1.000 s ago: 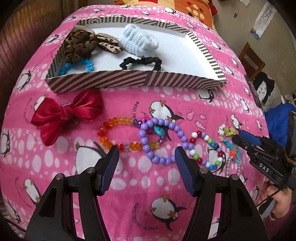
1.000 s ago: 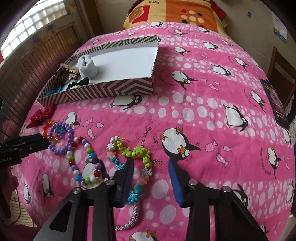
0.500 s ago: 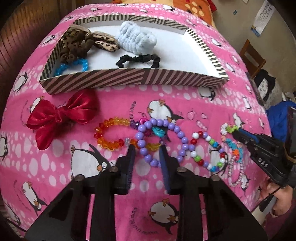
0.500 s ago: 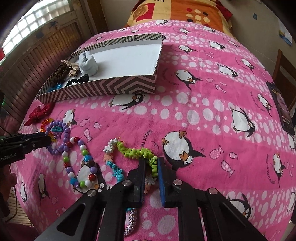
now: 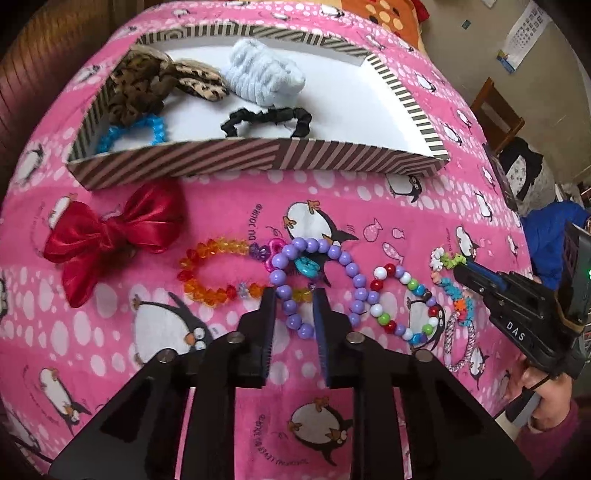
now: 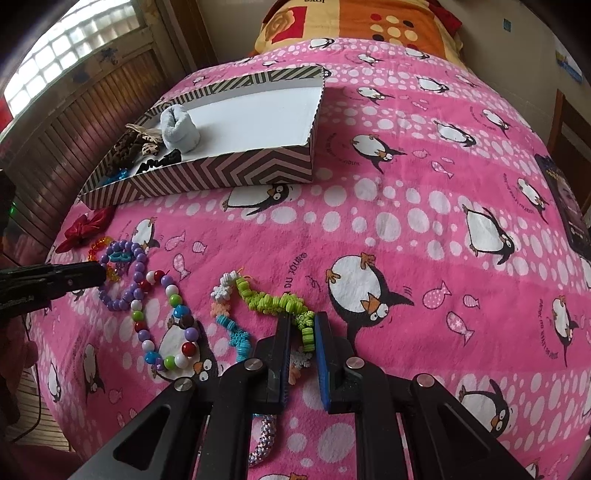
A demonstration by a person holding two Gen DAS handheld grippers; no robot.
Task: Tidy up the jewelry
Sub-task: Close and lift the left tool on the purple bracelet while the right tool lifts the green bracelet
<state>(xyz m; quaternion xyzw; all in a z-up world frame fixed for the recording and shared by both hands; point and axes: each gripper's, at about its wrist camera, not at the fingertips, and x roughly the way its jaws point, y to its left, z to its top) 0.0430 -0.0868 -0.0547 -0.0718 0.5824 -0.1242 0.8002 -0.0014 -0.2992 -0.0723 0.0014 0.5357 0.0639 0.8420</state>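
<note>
My left gripper [image 5: 293, 295] is shut on the purple bead bracelet [image 5: 334, 254], which lies on the pink blanket beside an orange bead bracelet [image 5: 210, 254] and a multicolour bead bracelet [image 5: 406, 291]. My right gripper [image 6: 303, 321] is shut on the green end of a snowflake-bead bracelet [image 6: 269, 301]; it shows at the right of the left wrist view [image 5: 452, 291]. A red bow [image 5: 107, 236] lies left. The striped box [image 5: 258, 162] holds scrunchies and a blue bracelet [image 5: 136, 129].
A braided cord bracelet [image 6: 264, 435] lies under the right gripper. A dark phone [image 6: 569, 206] rests at the blanket's right edge. An orange pillow [image 6: 369, 26] lies behind the box. A wooden chair [image 5: 495, 114] stands beside the bed.
Both grippers closed from wide open. The left came down onto the purple bracelet, the right onto the snowflake bracelet's green end.
</note>
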